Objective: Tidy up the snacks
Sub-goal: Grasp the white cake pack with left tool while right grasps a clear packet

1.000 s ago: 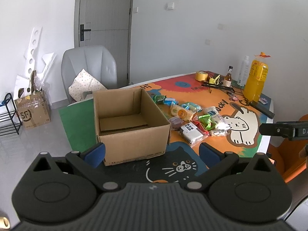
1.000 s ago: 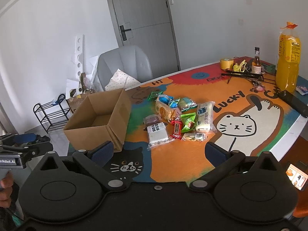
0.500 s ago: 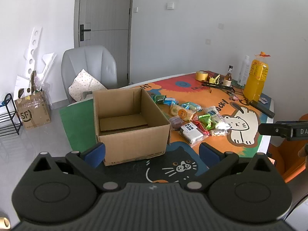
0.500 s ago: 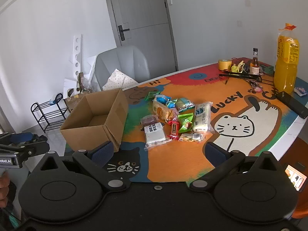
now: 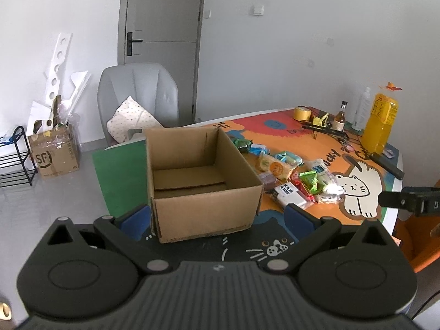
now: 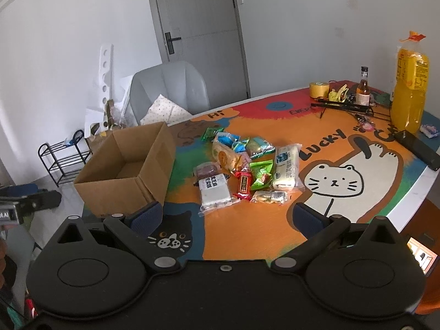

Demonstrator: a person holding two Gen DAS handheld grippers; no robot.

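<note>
Nearest the cameras: left gripper (image 5: 217, 216) and right gripper (image 6: 227, 217), each with two blue-padded fingers spread wide, holding nothing, above the table's near edge.
Table: round top under a bright orange cartoon-cat mat (image 6: 247, 228).
Box: open brown cardboard box (image 5: 202, 177), upright on the mat's left side, just beyond the left gripper; only its bottom flaps show inside.
Snacks: loose heap of wrapped packets to the right of the box, near it but apart.
Closest packets: clear-wrapped white bar with dark print (image 6: 214, 191), red candy wrapper (image 6: 244, 184), small clear packet (image 6: 269, 196).
Behind those: green packet (image 6: 262, 174), long white packet (image 6: 286, 169), yellow biscuit pack (image 6: 224, 156).
Far edge: tall orange-drink bottle (image 6: 409, 93), small brown glass bottle (image 6: 363, 90), yellow tape roll (image 6: 319, 89).
Beyond the table: grey padded chair (image 5: 137, 96) holding a spotted cushion.
</note>
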